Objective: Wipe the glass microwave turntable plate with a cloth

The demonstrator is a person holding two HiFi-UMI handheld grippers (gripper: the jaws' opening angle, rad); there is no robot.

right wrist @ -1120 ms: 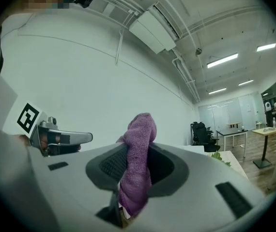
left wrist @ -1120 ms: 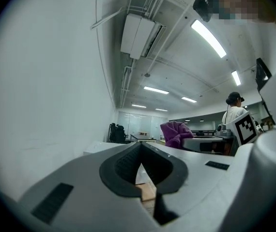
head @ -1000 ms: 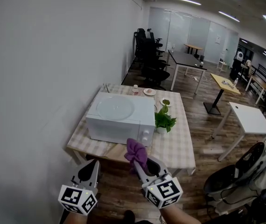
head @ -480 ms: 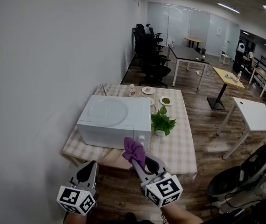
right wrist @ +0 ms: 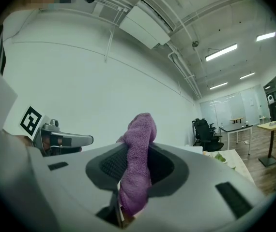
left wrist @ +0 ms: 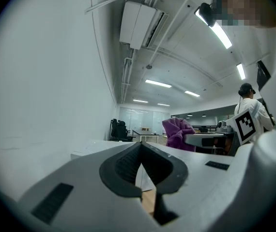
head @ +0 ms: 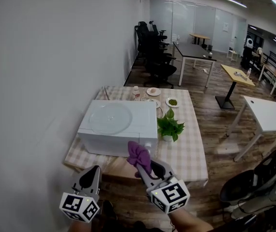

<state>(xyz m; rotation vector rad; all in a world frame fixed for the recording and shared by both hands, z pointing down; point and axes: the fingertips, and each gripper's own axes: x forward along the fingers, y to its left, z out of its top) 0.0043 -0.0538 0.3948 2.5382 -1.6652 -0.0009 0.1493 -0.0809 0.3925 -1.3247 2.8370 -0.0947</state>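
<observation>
Edged nearer the bench since a second ago, with microwave ahead, potted plant just right of it and small dishes at the far end. Holding left tongs shut and empty, right tongs clamped on upright purple cloth, both level, pointing far. Lying flat atop microwave, well apart from cloth: glass turntable plate.
</observation>
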